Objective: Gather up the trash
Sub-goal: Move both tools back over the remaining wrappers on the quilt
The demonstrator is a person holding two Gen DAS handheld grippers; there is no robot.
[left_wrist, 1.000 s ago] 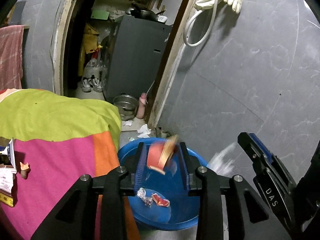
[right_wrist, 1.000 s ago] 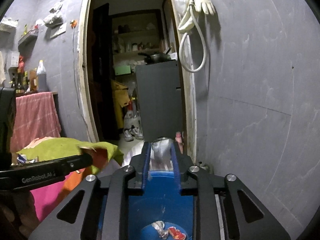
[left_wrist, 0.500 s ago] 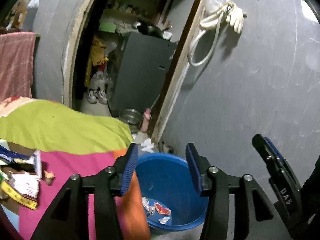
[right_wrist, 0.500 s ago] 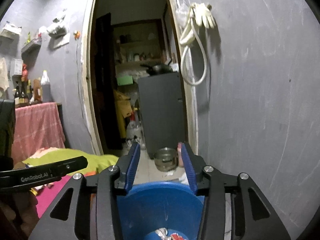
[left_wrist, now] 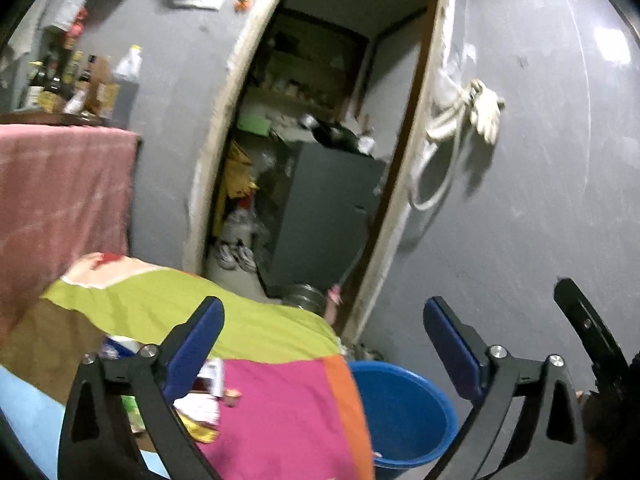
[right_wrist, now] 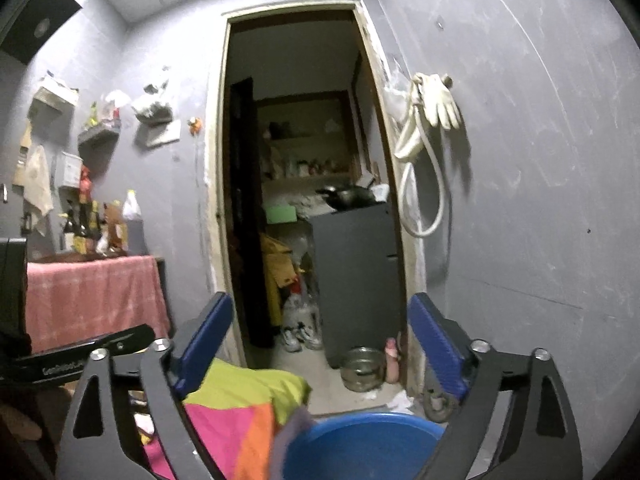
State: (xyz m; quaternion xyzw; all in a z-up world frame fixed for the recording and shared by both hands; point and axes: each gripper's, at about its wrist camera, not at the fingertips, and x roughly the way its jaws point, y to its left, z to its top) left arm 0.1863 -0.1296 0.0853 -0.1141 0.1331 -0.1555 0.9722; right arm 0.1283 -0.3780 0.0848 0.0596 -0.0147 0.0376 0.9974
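Observation:
A blue plastic tub (left_wrist: 404, 412) stands on the floor beside a bed with a pink, orange and green cover (left_wrist: 280, 408); it also shows in the right wrist view (right_wrist: 360, 448). Its contents are hidden from here. Loose wrappers and paper scraps (left_wrist: 200, 404) lie on the bed at the lower left. My left gripper (left_wrist: 324, 344) is open wide and empty, raised above the bed edge and tub. My right gripper (right_wrist: 320, 344) is open wide and empty above the tub, and its body shows at the right in the left wrist view (left_wrist: 592, 332).
A grey wall (left_wrist: 540, 200) rises right of the tub, with a white hose and glove (right_wrist: 432, 120) hung on it. An open doorway (right_wrist: 304, 200) holds a grey cabinet (right_wrist: 360, 280), shoes and a steel bowl (right_wrist: 362, 368). A pink-draped table with bottles (right_wrist: 92, 292) stands left.
Both grippers dropped their trash into the tub, opened wide and lifted away. The left gripper swung left toward the bed, the right one tilted up toward the doorway.

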